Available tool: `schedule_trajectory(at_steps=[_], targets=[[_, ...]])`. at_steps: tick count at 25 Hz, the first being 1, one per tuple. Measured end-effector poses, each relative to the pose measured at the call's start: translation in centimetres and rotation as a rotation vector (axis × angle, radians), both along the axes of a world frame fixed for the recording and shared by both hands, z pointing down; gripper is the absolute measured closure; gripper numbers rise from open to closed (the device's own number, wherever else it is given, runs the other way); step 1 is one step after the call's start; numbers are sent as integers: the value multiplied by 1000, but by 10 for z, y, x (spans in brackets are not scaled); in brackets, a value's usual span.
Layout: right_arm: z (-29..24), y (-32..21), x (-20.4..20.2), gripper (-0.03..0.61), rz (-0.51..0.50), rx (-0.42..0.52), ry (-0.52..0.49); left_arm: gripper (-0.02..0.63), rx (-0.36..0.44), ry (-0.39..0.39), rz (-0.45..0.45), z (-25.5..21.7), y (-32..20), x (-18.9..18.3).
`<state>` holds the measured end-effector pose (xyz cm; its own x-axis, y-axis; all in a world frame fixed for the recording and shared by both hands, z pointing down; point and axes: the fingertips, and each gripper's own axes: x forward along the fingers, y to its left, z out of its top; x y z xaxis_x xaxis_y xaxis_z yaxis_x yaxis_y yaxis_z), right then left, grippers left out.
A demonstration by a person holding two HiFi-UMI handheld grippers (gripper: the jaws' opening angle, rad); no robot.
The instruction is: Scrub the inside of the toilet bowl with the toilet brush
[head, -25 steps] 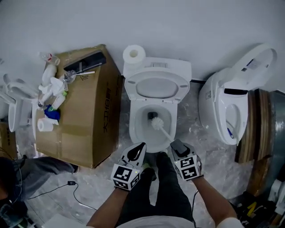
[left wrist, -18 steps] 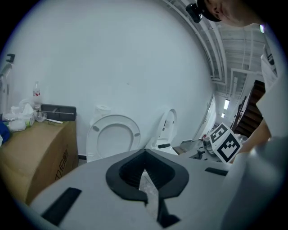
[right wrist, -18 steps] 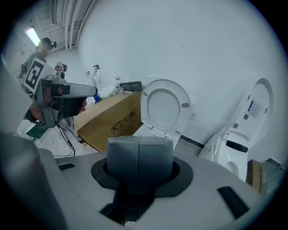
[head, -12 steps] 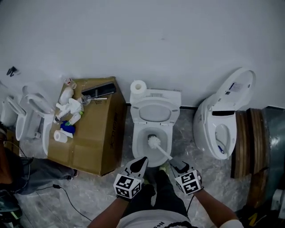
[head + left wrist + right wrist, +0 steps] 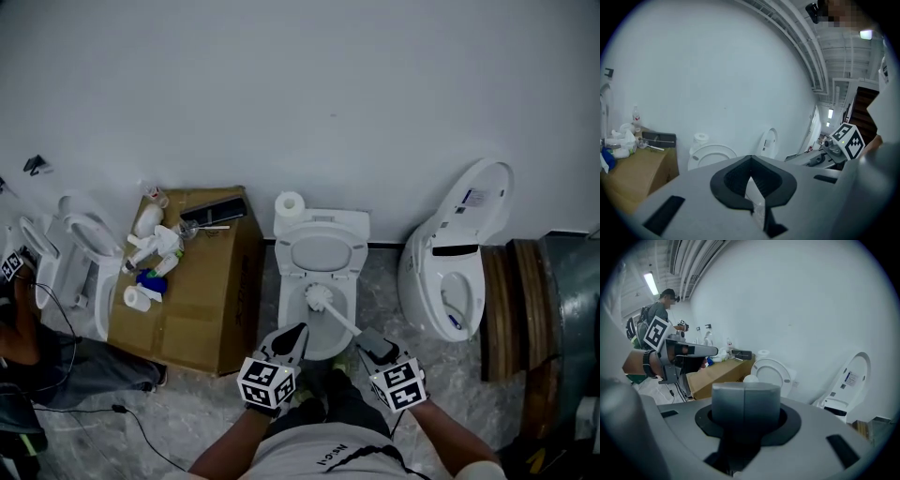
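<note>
White toilet brush (image 5: pixel 320 298): head over the toilet bowl (image 5: pixel 289 314), handle clamped in right gripper (image 5: pixel 368 341) for reach. Left gripper (image 5: pixel 293 335): closed, empty.

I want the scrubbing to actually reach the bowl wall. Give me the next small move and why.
Probably tip the right gripper down to press the toilet brush against the inner wall of the toilet bowl. The gripper is clamped on the handle, and the white head seems to sit high near the bowl's back.
</note>
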<state>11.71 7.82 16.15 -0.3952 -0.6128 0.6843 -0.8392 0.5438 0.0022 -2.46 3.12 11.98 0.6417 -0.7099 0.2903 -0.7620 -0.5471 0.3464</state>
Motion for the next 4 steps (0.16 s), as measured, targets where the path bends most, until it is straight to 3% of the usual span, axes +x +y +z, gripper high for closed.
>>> schedule_trajectory(at_steps=[4], targets=[[-35, 11, -14, 422, 0, 16, 8, 606, 7, 19, 6, -31, 8, -15]])
